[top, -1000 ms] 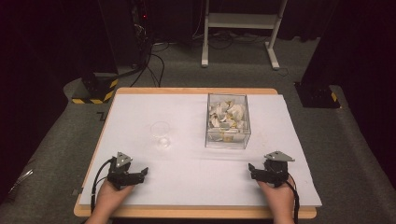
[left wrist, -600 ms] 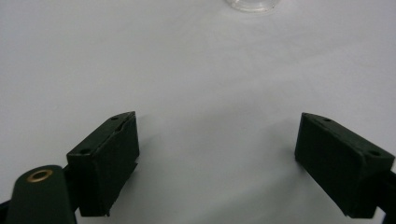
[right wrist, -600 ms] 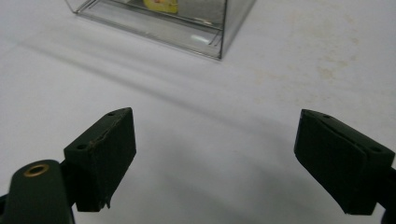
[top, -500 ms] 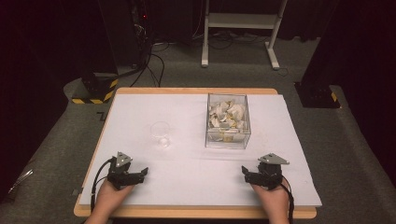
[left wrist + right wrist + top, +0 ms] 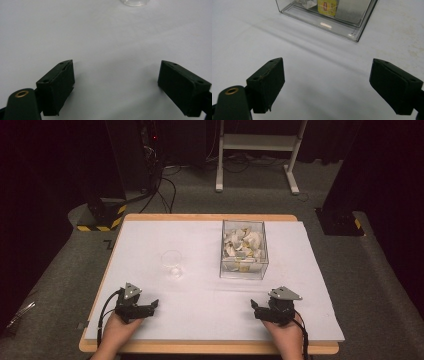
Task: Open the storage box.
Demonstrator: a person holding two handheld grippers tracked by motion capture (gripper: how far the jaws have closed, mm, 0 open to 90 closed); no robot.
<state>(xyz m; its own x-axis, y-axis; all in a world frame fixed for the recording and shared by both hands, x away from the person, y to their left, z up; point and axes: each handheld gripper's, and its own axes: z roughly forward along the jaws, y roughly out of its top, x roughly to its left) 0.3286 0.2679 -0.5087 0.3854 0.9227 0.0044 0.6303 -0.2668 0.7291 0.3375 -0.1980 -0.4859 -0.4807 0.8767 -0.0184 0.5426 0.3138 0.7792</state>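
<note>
A clear plastic box (image 5: 244, 250) holding several white and yellow sachets stands on the white table (image 5: 200, 285), right of centre. Its near corner (image 5: 352, 30) appears at the top of the right gripper view, with a yellow sachet (image 5: 326, 7) inside. A small clear glass (image 5: 172, 261) stands left of centre; its base (image 5: 135, 2) is at the top edge of the left gripper view. My left gripper (image 5: 154, 305) rests near the front left edge, open and empty (image 5: 116, 82). My right gripper (image 5: 255, 307) lies near the front right, open and empty (image 5: 327, 82).
The wooden table edge (image 5: 200, 347) runs along the front. Behind the table are a white metal stand (image 5: 257, 150), cables on the grey floor (image 5: 165, 180) and a black-and-yellow striped base (image 5: 100, 217). Bare white surface lies between the grippers.
The right gripper has shifted a little to the left and toward the front edge. The left gripper has stayed put.
</note>
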